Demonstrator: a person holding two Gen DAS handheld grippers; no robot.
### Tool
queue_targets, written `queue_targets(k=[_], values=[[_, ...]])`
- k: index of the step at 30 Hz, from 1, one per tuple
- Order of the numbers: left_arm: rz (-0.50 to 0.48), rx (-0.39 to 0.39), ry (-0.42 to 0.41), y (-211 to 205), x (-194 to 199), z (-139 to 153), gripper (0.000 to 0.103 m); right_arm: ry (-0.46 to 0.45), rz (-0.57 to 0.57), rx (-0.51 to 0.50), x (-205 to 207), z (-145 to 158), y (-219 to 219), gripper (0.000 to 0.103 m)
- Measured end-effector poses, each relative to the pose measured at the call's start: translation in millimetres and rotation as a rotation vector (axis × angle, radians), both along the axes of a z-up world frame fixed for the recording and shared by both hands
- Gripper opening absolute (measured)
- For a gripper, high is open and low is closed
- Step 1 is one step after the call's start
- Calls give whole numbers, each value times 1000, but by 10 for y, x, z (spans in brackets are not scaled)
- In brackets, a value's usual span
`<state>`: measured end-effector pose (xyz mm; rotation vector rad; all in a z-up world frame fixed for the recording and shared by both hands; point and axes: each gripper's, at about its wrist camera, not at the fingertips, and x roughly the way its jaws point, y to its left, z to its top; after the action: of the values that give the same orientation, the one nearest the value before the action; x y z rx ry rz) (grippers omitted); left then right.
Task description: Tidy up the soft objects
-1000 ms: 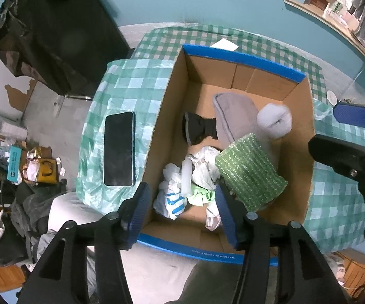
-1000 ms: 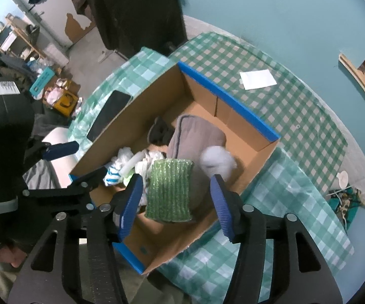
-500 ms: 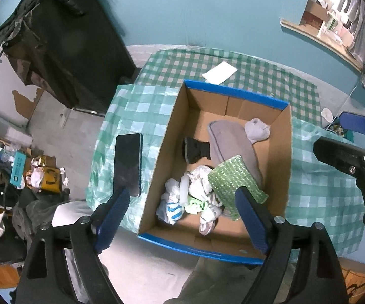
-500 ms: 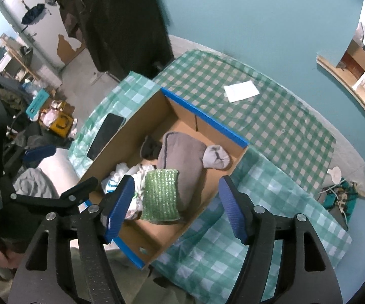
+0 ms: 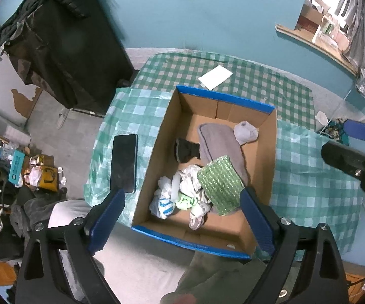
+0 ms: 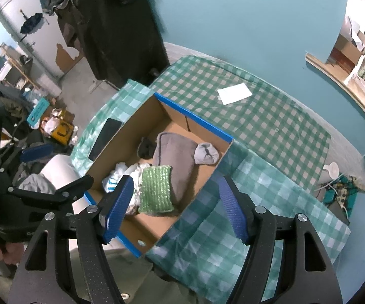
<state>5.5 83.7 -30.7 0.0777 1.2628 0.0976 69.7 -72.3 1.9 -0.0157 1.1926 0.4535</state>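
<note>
One cardboard box (image 5: 267, 136), one green sponge (image 5: 219, 185), one grey cushion (image 5: 218, 139) inside.

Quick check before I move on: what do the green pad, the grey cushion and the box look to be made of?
Green pad: looks like bubble wrap or a knobbly sponge cloth; its bumpy surface catches the light.
Grey cushion: matte soft fabric, likely fleece; rounded, seamed edge.
Box: plain brown cardboard, dull walls, with blue tape along the rims.
</note>
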Motion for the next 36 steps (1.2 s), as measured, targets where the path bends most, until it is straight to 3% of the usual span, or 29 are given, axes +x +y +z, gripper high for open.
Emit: queue_targets(k=[36], values=[[4,-3,-16,-258,-141,188,93,2,-5,20,-139,73,-166,72]])
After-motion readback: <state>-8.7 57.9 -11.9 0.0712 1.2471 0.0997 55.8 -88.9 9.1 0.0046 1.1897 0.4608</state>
